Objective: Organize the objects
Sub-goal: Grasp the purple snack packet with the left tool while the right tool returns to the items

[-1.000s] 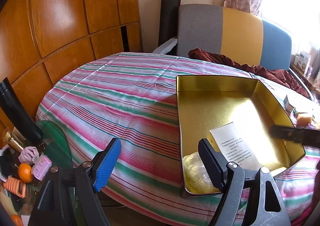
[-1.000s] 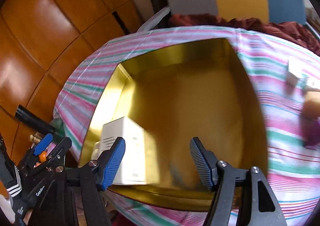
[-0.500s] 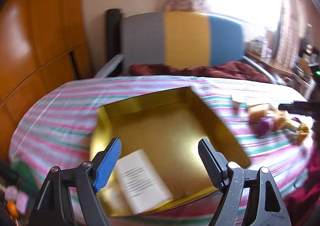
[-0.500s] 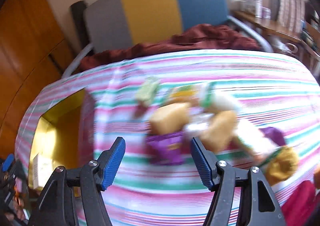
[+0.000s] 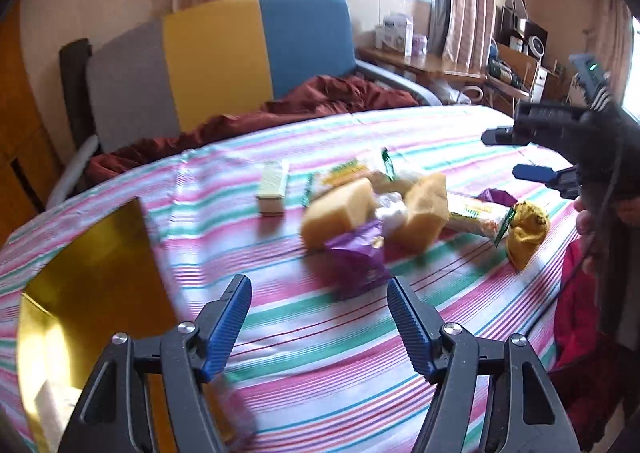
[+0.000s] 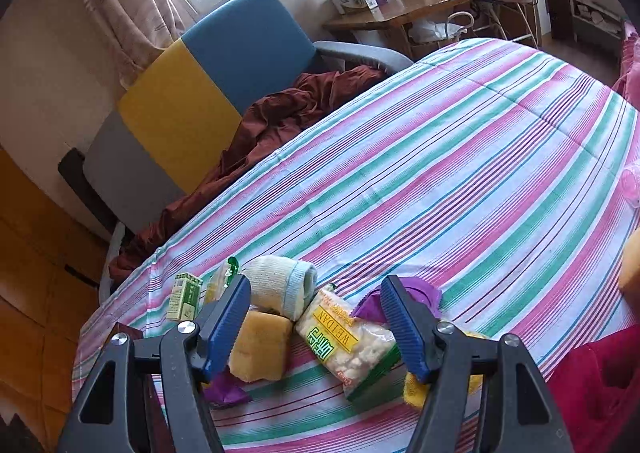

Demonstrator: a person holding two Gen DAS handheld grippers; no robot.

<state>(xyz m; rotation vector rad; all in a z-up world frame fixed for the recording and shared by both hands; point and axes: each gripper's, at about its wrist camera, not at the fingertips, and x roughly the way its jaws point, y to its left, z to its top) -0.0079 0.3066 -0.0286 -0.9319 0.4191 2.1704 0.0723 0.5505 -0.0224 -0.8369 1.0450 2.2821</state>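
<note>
A pile of small things is seen on the striped tablecloth [image 6: 500, 157], and the gold tin [image 5: 92, 261] they most likely belong in is seen at the left edge of the left wrist view, well apart from the pile. The right gripper [image 6: 316, 327] is held right over the pile, so it is the nearer one. Its jaws are spread with nothing pinched, and the snack packet [image 6: 352, 345] lies on the cloth just below the gap. The packet's long side runs slantwise, from the upper left down to the lower right. A yellow sponge block [image 6: 260, 349] is touching the packet on the left, a rolled sock [image 6: 280, 285] sits just behind, and a purple wrapper [image 6: 416, 293] peeks out by the right jaw, so these could be bumped. The left gripper [image 5: 320, 327] is held farther back; its jaws are closing, with nothing between them, and the purple wrapper [image 5: 356, 257] lies ahead of it.
</note>
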